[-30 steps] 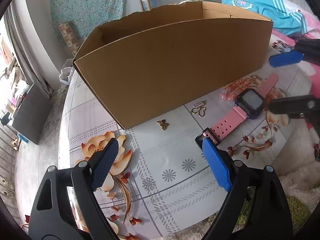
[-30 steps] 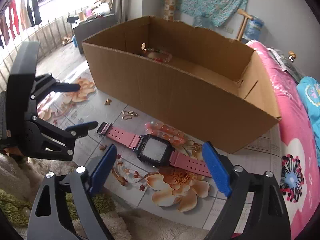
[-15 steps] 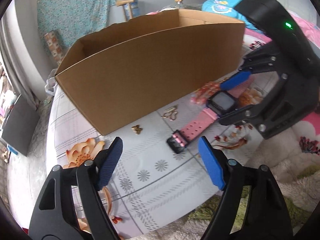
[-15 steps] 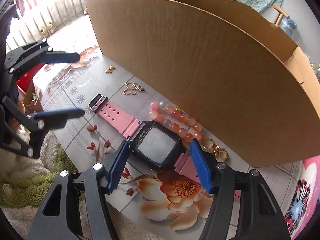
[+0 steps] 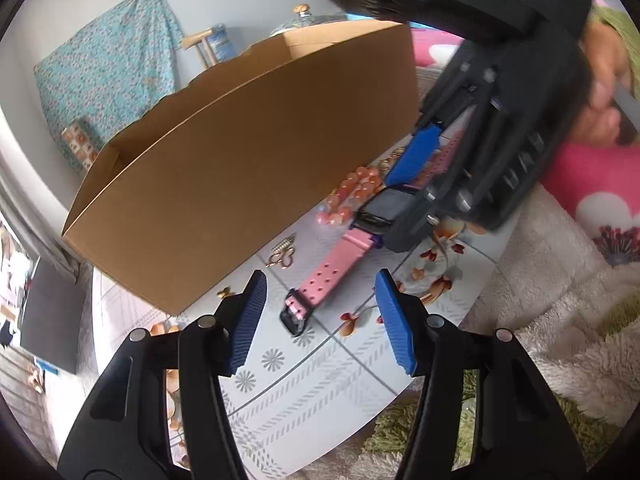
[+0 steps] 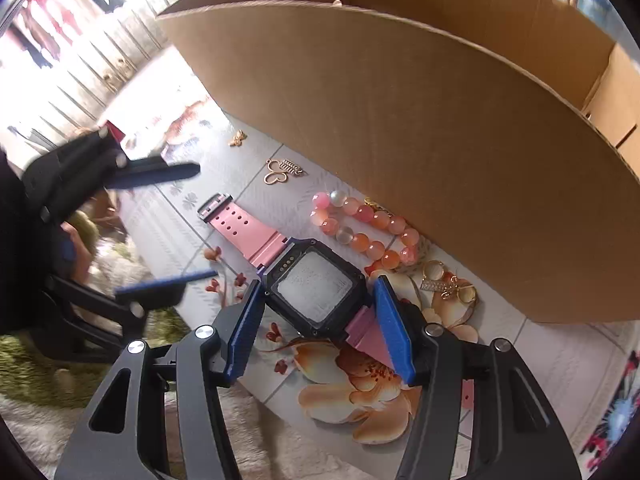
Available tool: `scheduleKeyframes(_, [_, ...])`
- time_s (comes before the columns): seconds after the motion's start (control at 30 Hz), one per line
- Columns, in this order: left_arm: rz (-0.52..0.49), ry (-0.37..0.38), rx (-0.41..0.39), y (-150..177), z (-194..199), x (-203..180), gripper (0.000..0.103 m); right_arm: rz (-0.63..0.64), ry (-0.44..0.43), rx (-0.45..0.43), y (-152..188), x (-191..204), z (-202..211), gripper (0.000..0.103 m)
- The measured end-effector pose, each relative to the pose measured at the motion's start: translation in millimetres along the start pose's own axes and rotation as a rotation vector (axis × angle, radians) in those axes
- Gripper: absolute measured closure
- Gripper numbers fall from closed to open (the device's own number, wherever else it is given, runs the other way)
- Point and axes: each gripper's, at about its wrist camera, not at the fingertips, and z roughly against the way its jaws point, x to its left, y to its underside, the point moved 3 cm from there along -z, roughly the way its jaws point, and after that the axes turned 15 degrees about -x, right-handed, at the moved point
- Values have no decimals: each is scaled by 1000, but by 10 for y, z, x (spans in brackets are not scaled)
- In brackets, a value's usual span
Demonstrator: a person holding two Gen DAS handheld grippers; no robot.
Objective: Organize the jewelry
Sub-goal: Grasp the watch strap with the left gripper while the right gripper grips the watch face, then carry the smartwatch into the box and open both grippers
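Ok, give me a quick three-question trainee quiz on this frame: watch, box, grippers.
1. True or false: the pink watch lies inside the cardboard box.
2. Which gripper straddles the watch's case: left or right?
3. What lies between the watch and the box wall?

Key:
1. False; it lies on the table in front of the box.
2. Right; its jaws are closing around the case.
3. The bead bracelet.
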Motion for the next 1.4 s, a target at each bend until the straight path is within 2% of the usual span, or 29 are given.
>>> scheduleKeyframes(0.1, [-46, -18, 12, 47, -70, -66, 49, -55, -54, 2, -22, -104, 30, 48])
scheduleKeyframes(0.2, [-56, -36, 6, 85, -117, -91, 54, -98, -103, 12, -59, -287, 77, 48])
scheduleKeyframes(0.27, [-38, -29, 13, 81, -144, -81, 65, -104, -119, 17, -77, -351, 110, 48])
scheduleKeyframes(0.33, [-25, -25, 24, 59, -182, -42, 80, -106, -134, 18, -84, -369, 153, 48])
scheduleKeyframes(0.4, [0, -20, 35, 25, -225, 6, 91, -98, -122, 3, -55, -395, 197, 48])
scheduleKeyframes(0.6, [175, 61, 70, -47, -258, 206, 95, -116, -25, -87, 67, -303, 383, 47])
scheduleKeyframes(0.77, [298, 100, 112, -78, -347, 452, 97, -71, 152, -191, 205, -272, 660, 47])
scheduleKeyframes(0.9, [332, 107, 127, -74, -380, 569, 98, -17, 313, -236, 327, -239, 766, 48])
scheduleKeyframes(1.03, [350, 111, 127, -11, -326, 564, 98, 9, 397, -239, 408, -175, 762, 64])
scheduleKeyframes(1.1, [341, 108, 121, 18, -302, 572, 98, 52, 452, -251, 417, -132, 773, 66])
scheduleKeyframes(1.2, [313, 96, 117, 9, -317, 541, 99, 59, 475, -273, 422, -50, 720, 73])
scheduleKeyframes(1.27, [292, 85, 115, -9, -335, 498, 99, 66, 504, -271, 428, -16, 647, 89])
scheduleKeyframes(1.33, [282, 81, 101, -18, -300, 492, 99, 62, 512, -284, 431, 69, 525, 96])
scheduleKeyframes(1.4, [280, 78, 75, -46, -236, 501, 99, 52, 525, -312, 446, 111, 582, 97])
